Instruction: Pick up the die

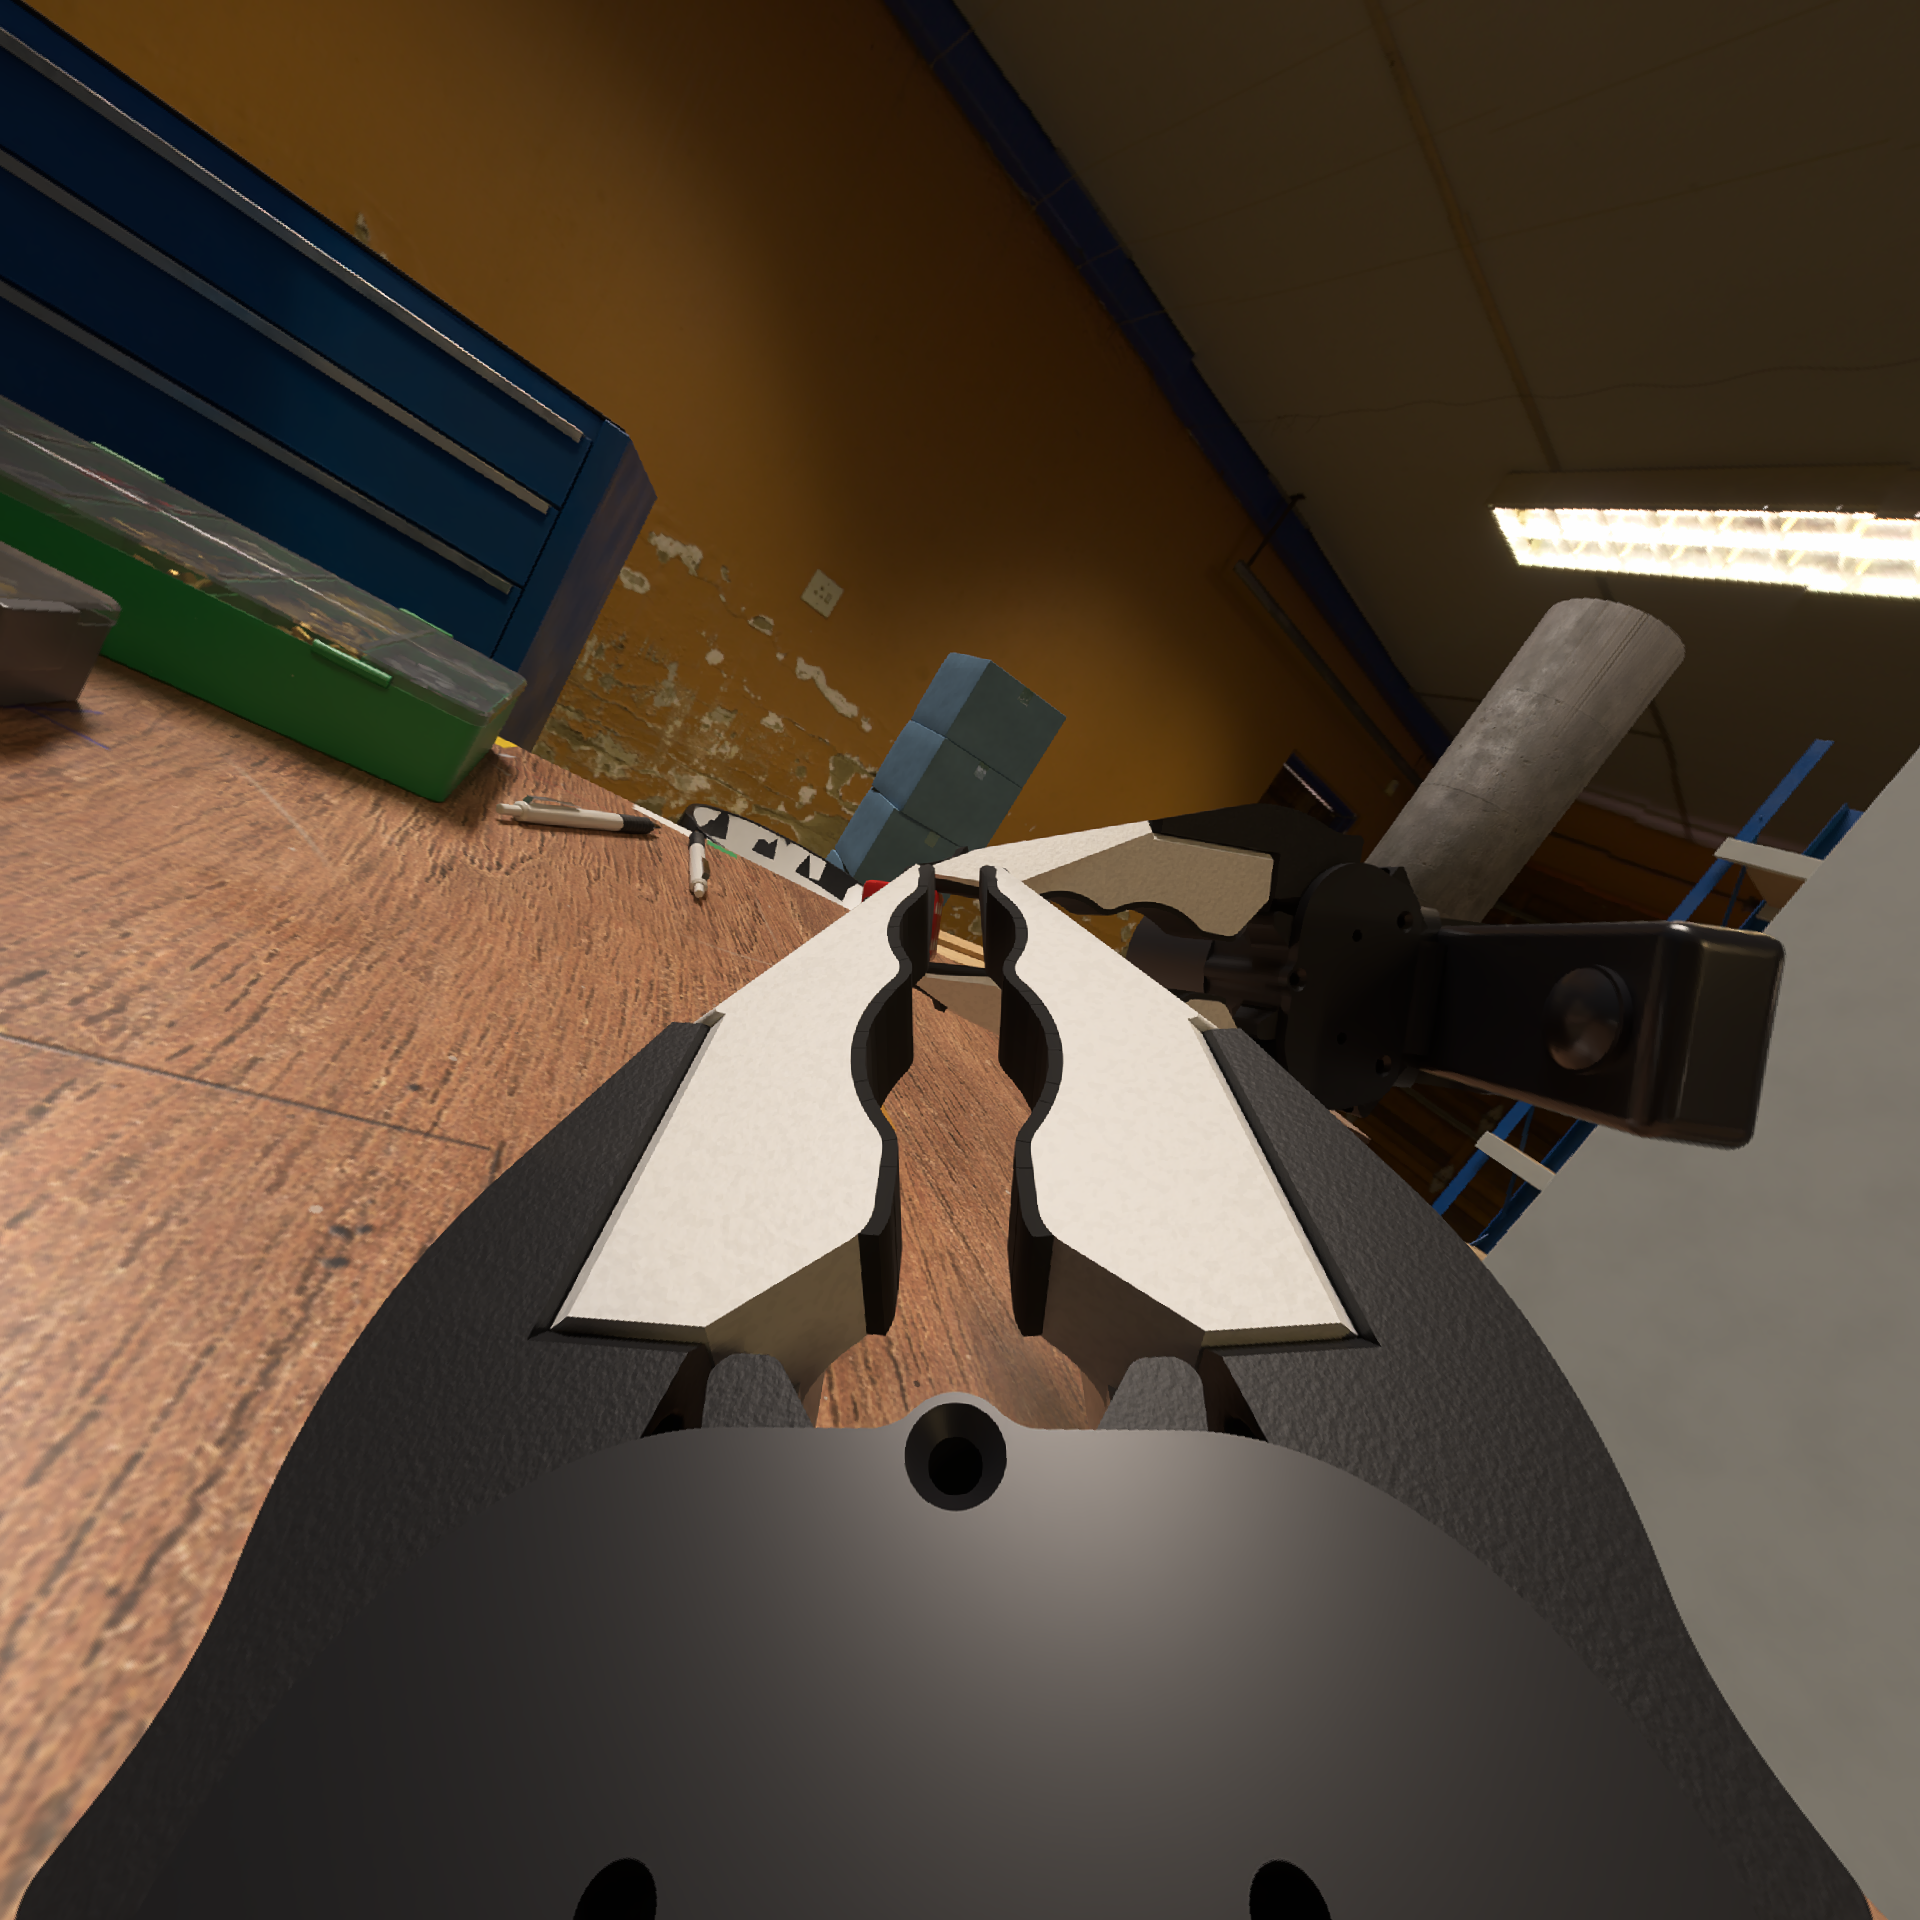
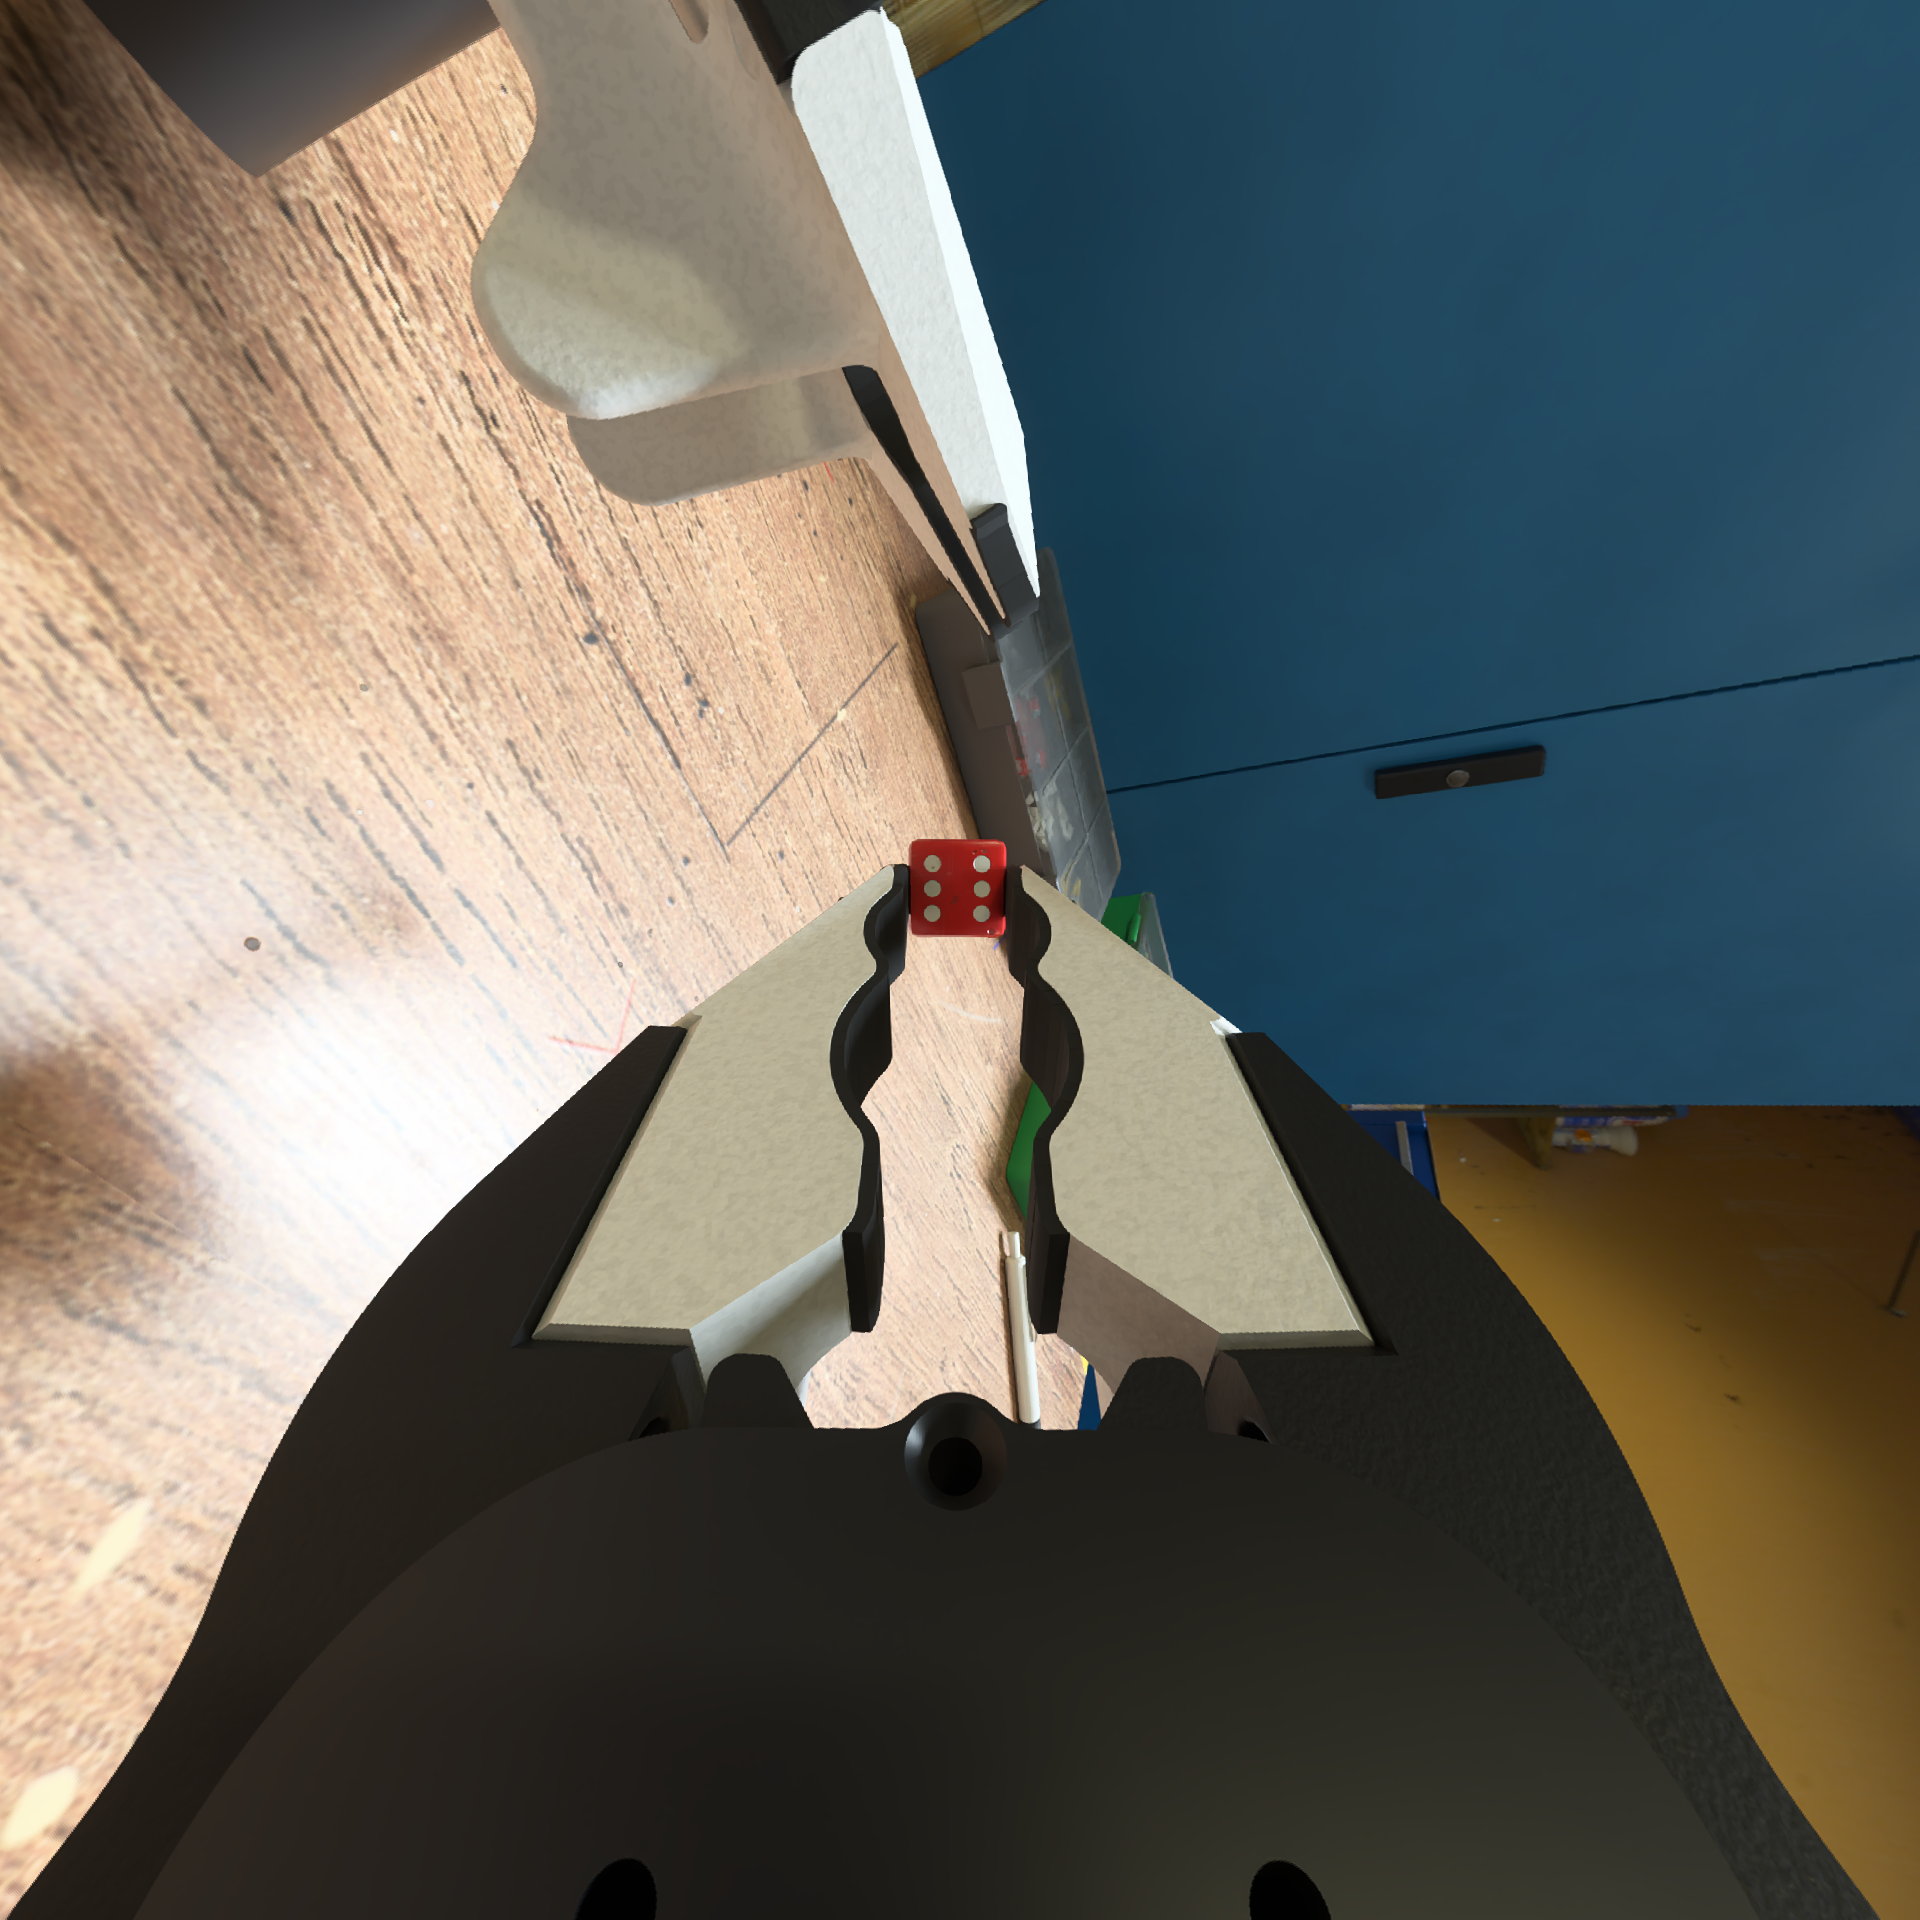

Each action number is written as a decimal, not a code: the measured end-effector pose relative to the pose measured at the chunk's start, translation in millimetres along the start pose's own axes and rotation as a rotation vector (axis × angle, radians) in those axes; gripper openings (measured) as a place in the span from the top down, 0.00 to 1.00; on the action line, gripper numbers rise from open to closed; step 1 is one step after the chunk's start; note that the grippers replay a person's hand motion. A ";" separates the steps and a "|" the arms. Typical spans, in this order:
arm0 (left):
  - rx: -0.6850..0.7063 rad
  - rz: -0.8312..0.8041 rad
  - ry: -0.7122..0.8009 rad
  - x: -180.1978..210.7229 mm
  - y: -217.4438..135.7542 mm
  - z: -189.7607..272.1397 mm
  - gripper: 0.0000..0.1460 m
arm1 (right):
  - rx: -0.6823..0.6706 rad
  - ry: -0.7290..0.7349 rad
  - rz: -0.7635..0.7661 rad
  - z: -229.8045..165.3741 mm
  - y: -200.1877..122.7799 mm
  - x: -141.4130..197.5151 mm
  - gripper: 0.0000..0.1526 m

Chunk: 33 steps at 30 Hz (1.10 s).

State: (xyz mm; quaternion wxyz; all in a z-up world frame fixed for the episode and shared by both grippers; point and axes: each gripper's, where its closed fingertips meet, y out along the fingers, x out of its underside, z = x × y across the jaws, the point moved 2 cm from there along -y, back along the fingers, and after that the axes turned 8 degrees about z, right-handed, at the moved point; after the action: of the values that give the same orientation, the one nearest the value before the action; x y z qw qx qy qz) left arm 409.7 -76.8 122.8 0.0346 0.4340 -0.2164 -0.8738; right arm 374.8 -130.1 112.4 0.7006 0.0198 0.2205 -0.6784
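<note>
Die, red with six pale pips facing out, sits pinched between the fingertips of the right tool, above the wooden desk. Left tool hovers just beside the die with its tips narrowly parted and nothing clearly gripped; a sliver of red shows beyond them. Farther from the die, two pens lie near a green parts box below a blue drawer cabinet.
</note>
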 end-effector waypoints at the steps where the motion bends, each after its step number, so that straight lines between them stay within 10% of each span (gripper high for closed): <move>1: 0.000 0.000 -0.004 -0.1 0.0 -0.2 0.94 | 0.004 -0.006 0.004 0.1 -0.2 0.0 0.88; 33: 0.017 -0.005 -0.053 -1.0 -0.3 -0.8 0.94 | 0.049 -0.220 0.001 4.5 -1.7 -1.9 0.88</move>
State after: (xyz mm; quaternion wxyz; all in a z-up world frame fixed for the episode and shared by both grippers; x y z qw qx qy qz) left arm 410.9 -76.5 123.0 0.0231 0.4117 -0.2236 -0.8832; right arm 374.5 -130.0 117.6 0.7202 -0.0376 0.1254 -0.6813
